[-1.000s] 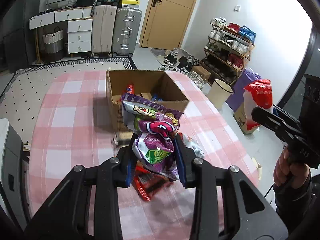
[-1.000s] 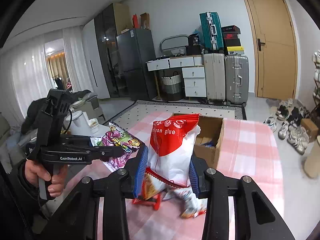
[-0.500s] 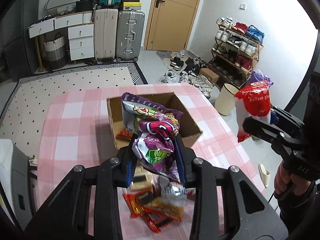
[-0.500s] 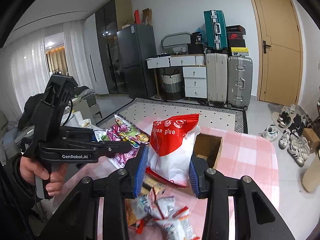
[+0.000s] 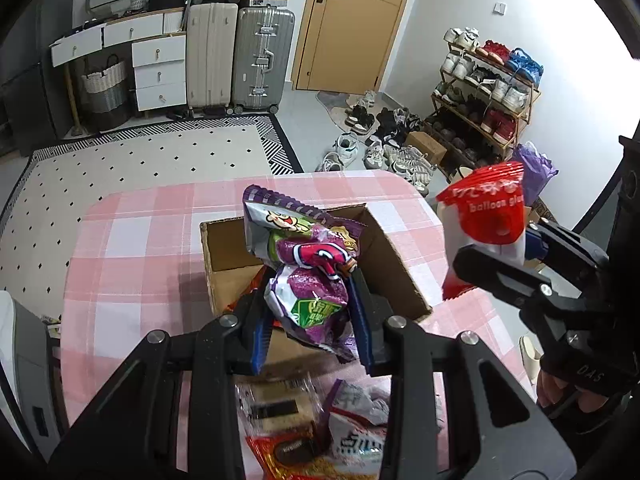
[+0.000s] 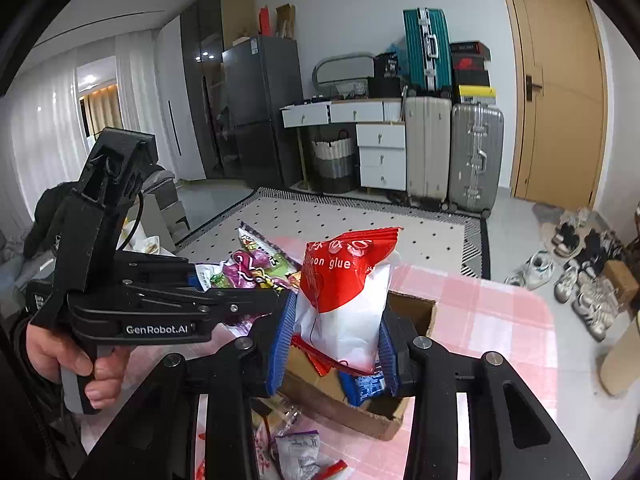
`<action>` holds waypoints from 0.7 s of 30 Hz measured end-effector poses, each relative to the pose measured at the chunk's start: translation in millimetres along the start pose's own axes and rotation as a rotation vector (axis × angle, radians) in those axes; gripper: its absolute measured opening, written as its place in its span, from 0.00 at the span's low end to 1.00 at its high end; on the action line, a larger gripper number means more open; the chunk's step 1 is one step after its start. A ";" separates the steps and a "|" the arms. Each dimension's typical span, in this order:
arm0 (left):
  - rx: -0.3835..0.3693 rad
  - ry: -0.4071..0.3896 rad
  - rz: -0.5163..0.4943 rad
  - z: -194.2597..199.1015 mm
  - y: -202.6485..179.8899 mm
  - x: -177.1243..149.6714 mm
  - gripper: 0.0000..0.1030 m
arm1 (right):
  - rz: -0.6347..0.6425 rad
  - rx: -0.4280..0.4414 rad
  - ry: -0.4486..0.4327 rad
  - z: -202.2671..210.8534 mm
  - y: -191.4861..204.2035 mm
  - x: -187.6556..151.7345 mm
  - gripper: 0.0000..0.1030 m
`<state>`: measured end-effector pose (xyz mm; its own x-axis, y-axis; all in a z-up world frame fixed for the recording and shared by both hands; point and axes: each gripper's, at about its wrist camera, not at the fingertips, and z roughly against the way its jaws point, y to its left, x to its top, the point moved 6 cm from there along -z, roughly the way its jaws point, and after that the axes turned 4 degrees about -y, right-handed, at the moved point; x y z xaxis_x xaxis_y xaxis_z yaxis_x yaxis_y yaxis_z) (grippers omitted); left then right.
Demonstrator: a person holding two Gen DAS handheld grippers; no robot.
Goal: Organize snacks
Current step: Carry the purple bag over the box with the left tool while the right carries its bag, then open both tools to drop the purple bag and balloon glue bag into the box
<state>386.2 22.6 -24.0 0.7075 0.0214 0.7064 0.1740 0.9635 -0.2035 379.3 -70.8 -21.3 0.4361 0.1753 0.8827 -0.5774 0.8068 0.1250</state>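
Left tool (image 5: 310,316) clamps a crinkled purple snack packet (image 5: 308,276) upright, directly above the open brown cardboard box (image 5: 394,276); right tool (image 6: 334,344), gripping a red-and-white "balloon glue" bag (image 6: 346,292), waits at three o'clock.

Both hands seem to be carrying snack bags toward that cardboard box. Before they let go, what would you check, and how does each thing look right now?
1. Left gripper firmly pinches the purple snack bag: ok.
2. Right gripper firmly pinches the red-and-white bag: ok.
3. Cardboard box is open on top: ok.
4. Purple bag is over the box opening: ok, as the left wrist view shows it.
5. Red-and-white bag is over the opening: cannot tell; it looks off to the box's side in the left wrist view.
6. Room left inside the box: cannot tell; the bags hide most of the inside.
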 end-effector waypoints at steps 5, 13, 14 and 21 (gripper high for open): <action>-0.011 0.037 0.021 -38.0 9.8 -0.6 0.30 | -0.012 -0.011 0.046 -34.4 -10.8 -9.8 0.37; -0.030 0.082 0.046 -89.7 22.5 -11.5 0.30 | -0.045 -0.033 0.088 -74.1 -28.7 -30.6 0.37; -0.029 0.086 0.050 -95.6 24.3 -11.9 0.30 | -0.049 -0.037 0.093 -78.4 -30.5 -32.8 0.37; -0.032 0.099 0.045 -121.0 34.0 -23.7 0.30 | -0.046 -0.050 0.122 -100.0 -32.7 -48.9 0.37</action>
<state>458.2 22.5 -129.6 0.7788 0.0365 0.6262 0.1612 0.9531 -0.2561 445.9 -49.4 -113.9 0.5436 0.2018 0.8147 -0.5208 0.8423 0.1389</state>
